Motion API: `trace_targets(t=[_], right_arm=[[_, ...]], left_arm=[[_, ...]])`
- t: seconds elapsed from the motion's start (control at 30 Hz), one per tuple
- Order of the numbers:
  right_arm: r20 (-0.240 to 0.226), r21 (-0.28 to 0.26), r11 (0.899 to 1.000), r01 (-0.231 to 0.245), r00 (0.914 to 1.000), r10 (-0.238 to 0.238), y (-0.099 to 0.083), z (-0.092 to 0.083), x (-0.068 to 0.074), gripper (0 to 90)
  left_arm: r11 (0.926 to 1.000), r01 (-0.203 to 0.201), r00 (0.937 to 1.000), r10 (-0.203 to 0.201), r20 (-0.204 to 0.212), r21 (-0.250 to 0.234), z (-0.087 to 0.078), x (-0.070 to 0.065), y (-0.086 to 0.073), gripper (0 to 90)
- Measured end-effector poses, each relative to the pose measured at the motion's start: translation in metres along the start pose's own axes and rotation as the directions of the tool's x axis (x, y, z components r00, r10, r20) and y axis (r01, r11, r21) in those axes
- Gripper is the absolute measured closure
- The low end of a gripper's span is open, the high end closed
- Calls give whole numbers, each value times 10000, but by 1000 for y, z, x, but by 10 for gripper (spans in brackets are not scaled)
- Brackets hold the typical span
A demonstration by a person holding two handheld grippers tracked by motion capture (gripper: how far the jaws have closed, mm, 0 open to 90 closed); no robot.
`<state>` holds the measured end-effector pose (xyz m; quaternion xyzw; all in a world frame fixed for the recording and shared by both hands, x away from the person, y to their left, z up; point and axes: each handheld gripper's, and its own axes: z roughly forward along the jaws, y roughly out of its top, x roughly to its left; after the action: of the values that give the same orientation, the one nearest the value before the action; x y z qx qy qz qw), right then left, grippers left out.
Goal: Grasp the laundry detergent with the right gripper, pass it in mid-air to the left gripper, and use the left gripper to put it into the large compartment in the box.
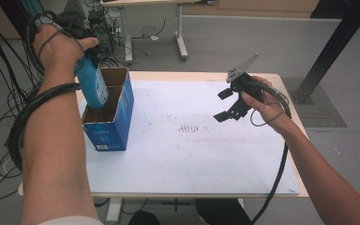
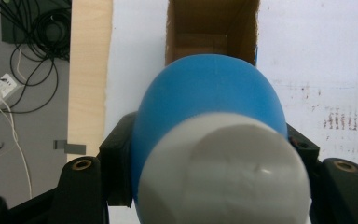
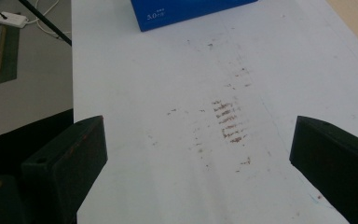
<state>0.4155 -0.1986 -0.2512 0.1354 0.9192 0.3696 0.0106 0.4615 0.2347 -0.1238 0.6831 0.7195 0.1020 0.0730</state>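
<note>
Left gripper (image 2: 205, 154) is clamped on a blue bottle (image 1: 92, 84) with a grey cap (image 2: 223, 172), jaws pressing both flanks of the body; the bottle hangs bottom-down, its long axis near upright and tilted slightly, its lower end already inside the open top of the blue cardboard box (image 1: 122, 112). The box stands at the left edge of the desk (image 1: 192, 159), toward the far left corner; a divider splits it into two compartments, and the bottle appears to enter the farther one, though this is not certain. In the left gripper view the brown cavity lies straight ahead of the bottle, so axis and opening look aligned; judged requirement: a straight descent. Right gripper (image 1: 228, 104) hovers above the right half of the desk, jaws spread wide, nothing between them, well apart from the box; the left hand is plainly the nearer.
</note>
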Motion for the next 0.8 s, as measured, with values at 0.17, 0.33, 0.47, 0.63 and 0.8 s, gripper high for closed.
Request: trace_targets(t=[0.17, 0.33, 0.47, 0.63, 0.8], right_arm=[[-24, 24, 10000, 50, 10000, -50, 0, 2, 1, 39], [-38, 75, 10000, 10, 10000, -9, -1, 4, 2, 38], [-42, 113, 9999, -6, 10000, 6, -2, 4, 1, 39], [-62, 119, 9999, 0, 10000, 1, -1, 5, 1, 39], [-75, 133, 9999, 10, 10000, -9, -2, 5, 0, 39]], left_arm=[[9999, -22, 10000, 22, 1, 159, 18, 0, -6, 374], [9996, -111, 9999, 112, -5, 277, 31, -1, -10, 374], [9995, -120, 9999, 118, 64, 283, 41, -2, -13, 374], [9994, -176, 9998, 175, 14, 304, 55, -5, -17, 374], [9988, -341, 9992, 348, -183, 357, 70, -11, -20, 374]])
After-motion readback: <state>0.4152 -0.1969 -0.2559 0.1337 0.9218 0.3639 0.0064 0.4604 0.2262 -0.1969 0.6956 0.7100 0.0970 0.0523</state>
